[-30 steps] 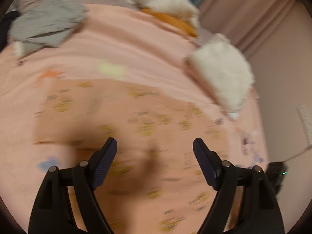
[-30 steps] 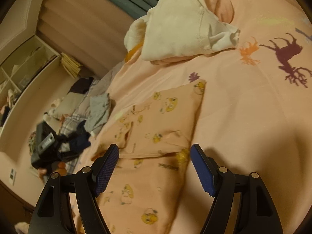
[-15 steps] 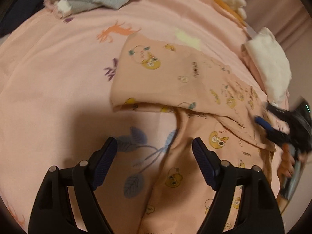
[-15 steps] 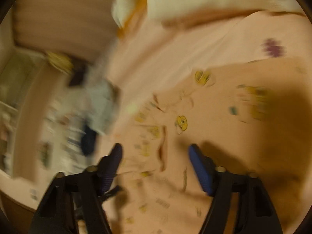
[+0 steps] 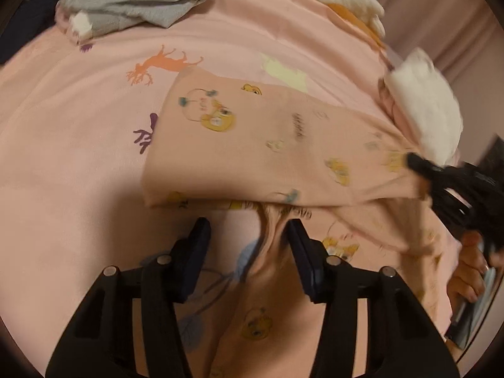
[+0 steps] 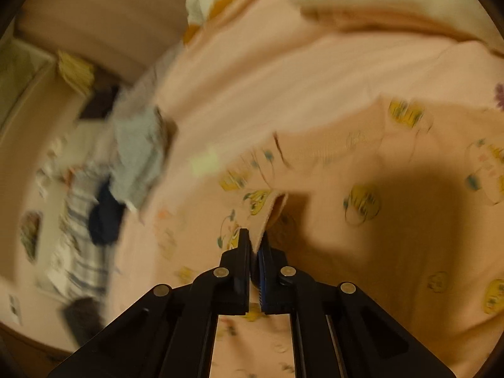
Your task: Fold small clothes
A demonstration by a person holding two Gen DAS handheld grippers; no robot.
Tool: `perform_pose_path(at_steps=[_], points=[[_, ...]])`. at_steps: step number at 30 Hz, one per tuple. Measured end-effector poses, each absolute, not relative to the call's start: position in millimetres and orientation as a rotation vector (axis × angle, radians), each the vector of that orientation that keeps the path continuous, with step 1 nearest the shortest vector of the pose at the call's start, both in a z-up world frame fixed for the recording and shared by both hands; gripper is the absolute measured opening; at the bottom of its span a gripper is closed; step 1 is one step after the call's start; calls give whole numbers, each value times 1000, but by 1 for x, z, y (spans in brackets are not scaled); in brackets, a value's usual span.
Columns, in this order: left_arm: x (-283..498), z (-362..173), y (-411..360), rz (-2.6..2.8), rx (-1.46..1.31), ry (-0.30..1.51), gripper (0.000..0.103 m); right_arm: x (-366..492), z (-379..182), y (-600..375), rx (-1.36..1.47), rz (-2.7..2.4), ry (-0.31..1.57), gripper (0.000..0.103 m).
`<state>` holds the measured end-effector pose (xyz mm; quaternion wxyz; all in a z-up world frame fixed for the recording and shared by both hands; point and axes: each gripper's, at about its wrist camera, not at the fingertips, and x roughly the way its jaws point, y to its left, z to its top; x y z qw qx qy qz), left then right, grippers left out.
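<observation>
on the pink bedspread (image 5: 78, 163), mid-frame, my right gripper (image 6: 254, 245) pinches the printed garment's (image 5: 267, 145) edge while my left gripper (image 5: 249, 236) gapes around a fold, so a thin pinch could slip.

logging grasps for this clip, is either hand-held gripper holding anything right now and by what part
The right hand-held gripper is shut on the pink printed garment, pinching a folded edge. The left hand-held gripper is open, holding nothing.

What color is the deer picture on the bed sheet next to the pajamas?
The deer print is orange, on the pink bed sheet. It shows best in the left wrist view.
</observation>
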<state>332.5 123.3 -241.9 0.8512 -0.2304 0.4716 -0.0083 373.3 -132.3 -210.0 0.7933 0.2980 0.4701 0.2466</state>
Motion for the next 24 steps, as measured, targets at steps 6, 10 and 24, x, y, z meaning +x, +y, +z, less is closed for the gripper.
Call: perform_pose_path(at_steps=[6, 10, 24], points=[[345, -243, 119, 28, -463, 980, 37, 361, -150, -173, 700, 554, 820, 6], [338, -244, 108, 37, -311, 940, 32, 354, -146, -206, 680, 447, 776, 6], [335, -249, 132, 80, -507, 944, 28, 345, -167, -257, 714, 382, 808, 6]])
